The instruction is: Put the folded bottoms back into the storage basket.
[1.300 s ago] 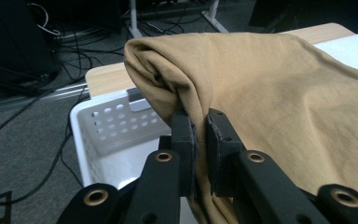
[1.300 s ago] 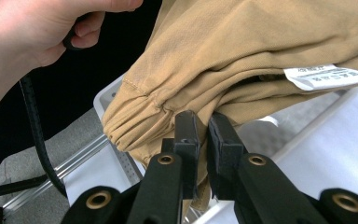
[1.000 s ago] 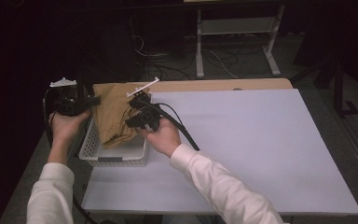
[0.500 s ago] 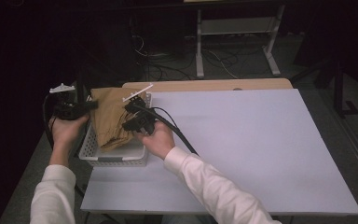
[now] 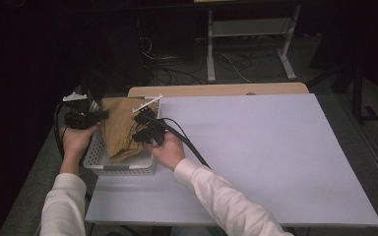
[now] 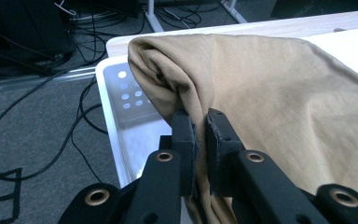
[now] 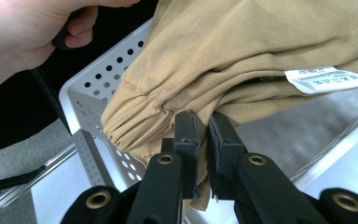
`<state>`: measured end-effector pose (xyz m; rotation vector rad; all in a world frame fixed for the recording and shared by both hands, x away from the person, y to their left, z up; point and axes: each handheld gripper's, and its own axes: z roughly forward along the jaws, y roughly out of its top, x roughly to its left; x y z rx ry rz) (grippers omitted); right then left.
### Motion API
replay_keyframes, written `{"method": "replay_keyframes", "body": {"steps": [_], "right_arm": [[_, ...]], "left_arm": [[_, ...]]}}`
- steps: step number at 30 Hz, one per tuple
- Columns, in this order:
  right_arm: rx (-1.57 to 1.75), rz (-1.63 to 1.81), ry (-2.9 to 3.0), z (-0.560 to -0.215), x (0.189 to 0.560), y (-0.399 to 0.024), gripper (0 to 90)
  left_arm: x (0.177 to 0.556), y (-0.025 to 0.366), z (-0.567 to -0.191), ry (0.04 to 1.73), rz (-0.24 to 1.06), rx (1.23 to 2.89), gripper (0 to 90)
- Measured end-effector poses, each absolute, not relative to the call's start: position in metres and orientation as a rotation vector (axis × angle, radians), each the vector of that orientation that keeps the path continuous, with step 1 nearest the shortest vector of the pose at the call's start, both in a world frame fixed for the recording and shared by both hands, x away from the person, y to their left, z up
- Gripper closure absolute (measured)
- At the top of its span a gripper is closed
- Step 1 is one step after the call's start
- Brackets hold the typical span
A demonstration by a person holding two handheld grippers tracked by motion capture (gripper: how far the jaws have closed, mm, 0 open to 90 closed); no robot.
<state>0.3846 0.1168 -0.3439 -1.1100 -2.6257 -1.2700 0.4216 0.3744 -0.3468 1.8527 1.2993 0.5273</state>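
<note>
A tan garment (image 5: pixel 123 129) hangs over a white perforated basket (image 5: pixel 98 160) at the table's left edge. My left gripper (image 5: pixel 102 114) is shut on a fold of the tan garment (image 6: pixel 270 98) at its left side, over the basket's wall (image 6: pixel 116 107). Cloth is pinched between the pads in the left gripper view, where my left gripper (image 6: pixel 200 123) points at the fold. My right gripper (image 5: pixel 137 133) is shut on the garment's gathered hem (image 7: pixel 140 119), and my right gripper (image 7: pixel 201 123) holds it above the basket (image 7: pixel 93 79). A white care label (image 7: pixel 326 78) shows on the cloth.
The large white table top (image 5: pixel 256 152) spreads to the right of the basket. A wooden board edge (image 5: pixel 216 90) lies behind it. Cables and a white metal stand (image 5: pixel 246 29) sit on the dark floor beyond. A hand (image 7: pixel 23 28) shows at upper left in the right gripper view.
Both hands have sunk a little with the garment, so the cloth now lies lower over the basket. Both grippers stay shut on it.
</note>
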Motion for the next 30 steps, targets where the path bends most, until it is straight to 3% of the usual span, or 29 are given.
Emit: {"method": "replay_keyframes", "body": {"steps": [14, 18, 26, 30], "right_arm": [[-1.106, -1.228, -2.630, -0.367, 0.390, 0.125, 78.6], [-1.095, -1.217, -2.603, -0.373, 0.393, 0.124, 68.0], [-1.054, -1.249, -2.634, -0.367, 0.398, 0.115, 32.4], [-1.047, -1.218, -2.681, -0.362, 0.400, 0.109, 12.1]], "left_arm": [[0.431, 0.368, -0.361, 1.318, 0.519, 1.938, 82.5], [0.430, 0.365, -0.364, 1.309, 0.480, 1.911, 69.2], [0.425, 0.347, -0.360, 1.236, 0.508, 1.938, 38.7], [0.424, 0.341, -0.357, 1.212, 0.460, 1.930, 33.5]]}}
